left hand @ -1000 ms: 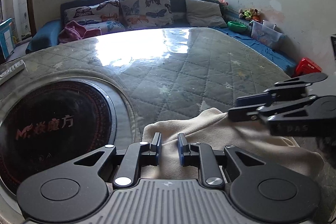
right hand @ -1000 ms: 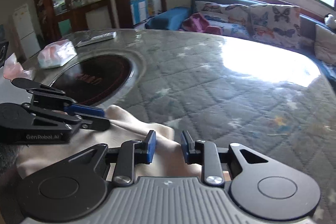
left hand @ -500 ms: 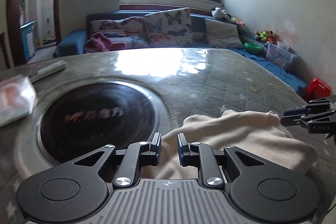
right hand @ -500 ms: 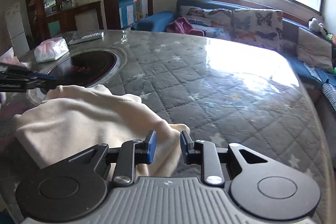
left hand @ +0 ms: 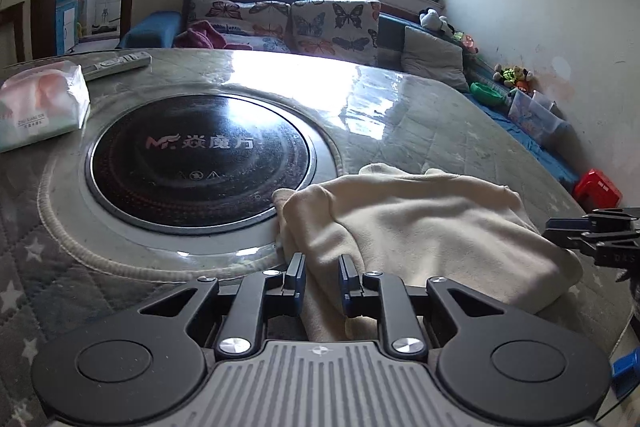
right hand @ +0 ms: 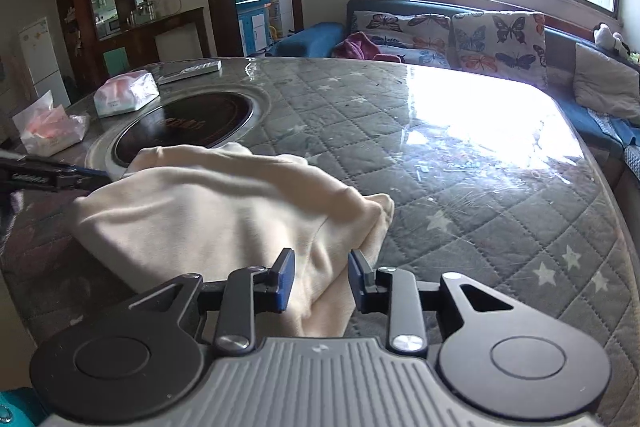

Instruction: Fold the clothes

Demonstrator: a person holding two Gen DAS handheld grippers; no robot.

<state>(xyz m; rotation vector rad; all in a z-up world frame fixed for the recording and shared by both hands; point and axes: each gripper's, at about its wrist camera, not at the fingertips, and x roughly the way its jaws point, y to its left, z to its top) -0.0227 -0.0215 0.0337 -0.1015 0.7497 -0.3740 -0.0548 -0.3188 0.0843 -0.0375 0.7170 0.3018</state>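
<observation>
A cream garment [left hand: 424, 223] lies bunched on the quilted, glass-covered tabletop [right hand: 460, 155], just beside a round black cooktop [left hand: 200, 155]. The left gripper [left hand: 322, 279] has its 2 fingers narrowly parted, with a fold of cloth running between them. The right gripper [right hand: 320, 281] has its fingers parted wider, either side of a fold at the garment's other end. A tissue pack [left hand: 40, 103] sits near the cooktop.

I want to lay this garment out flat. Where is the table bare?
Bare quilted table runs from the cream garment toward the sofa. Crowded side: the cooktop, tissue pack and remote.
</observation>
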